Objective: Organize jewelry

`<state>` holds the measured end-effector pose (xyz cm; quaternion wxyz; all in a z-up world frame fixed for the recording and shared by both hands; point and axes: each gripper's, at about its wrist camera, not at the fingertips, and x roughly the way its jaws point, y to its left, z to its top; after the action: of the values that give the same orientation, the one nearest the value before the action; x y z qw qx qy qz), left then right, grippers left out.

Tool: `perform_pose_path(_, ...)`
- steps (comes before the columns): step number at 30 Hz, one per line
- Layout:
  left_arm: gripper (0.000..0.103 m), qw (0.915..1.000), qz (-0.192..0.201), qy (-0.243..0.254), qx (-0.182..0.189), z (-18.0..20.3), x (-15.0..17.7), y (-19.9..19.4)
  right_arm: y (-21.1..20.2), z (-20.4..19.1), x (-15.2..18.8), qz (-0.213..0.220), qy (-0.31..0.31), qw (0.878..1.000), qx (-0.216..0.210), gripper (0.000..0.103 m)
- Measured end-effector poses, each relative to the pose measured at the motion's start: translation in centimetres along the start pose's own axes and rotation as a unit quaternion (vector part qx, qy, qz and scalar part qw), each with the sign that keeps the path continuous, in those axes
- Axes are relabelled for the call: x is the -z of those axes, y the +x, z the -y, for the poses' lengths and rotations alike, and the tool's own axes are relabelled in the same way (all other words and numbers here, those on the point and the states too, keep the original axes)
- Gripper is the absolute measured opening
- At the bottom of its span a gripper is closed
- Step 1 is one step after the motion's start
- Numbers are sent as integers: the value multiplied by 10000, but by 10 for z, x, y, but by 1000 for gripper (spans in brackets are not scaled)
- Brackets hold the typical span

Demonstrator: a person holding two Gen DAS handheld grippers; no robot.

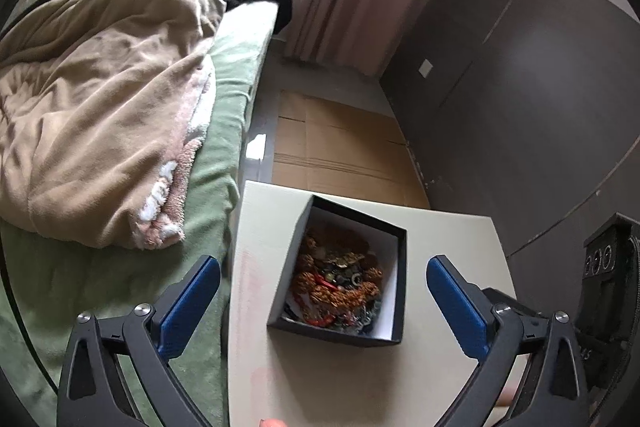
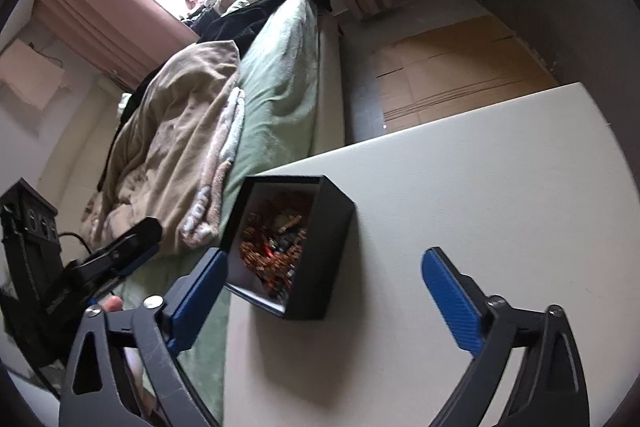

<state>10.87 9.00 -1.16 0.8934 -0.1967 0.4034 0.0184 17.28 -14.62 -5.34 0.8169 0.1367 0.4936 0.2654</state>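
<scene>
Tangling easily, the beaded jewelry (image 1: 338, 283) in the stiff black box (image 1: 396, 307) is best pinched strand-wise; left gripper (image 1: 323, 301) and right gripper (image 2: 323, 297) are spread wide, empty.

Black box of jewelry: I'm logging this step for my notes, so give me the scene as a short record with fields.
container: black box, lidless, white lining
contents: tangled jewelry, mostly orange-brown with red bits
support: pale table, box near its bed-side edge
left gripper: open, nothing between its jaws, box seen between the fingers
right gripper: open, holding nothing
beside table: bed with green sheet and beige blanket
</scene>
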Motion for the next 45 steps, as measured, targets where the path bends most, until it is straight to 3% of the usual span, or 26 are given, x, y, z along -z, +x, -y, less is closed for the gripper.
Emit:
perform_pose_path(21,103,9952,266,921,-201,46,41,-30,-86,28,20,743,-154,9941,781,103)
perform_pose_path(39,103,9887,685,1292,-327,58,59,-60,-119,20,39,1292,-568,9828,1194,103)
perform_pose_path(45,103,9883,666,1332,-321,61,60,-60,-121,22,40,1358,-589,9817,1198,103)
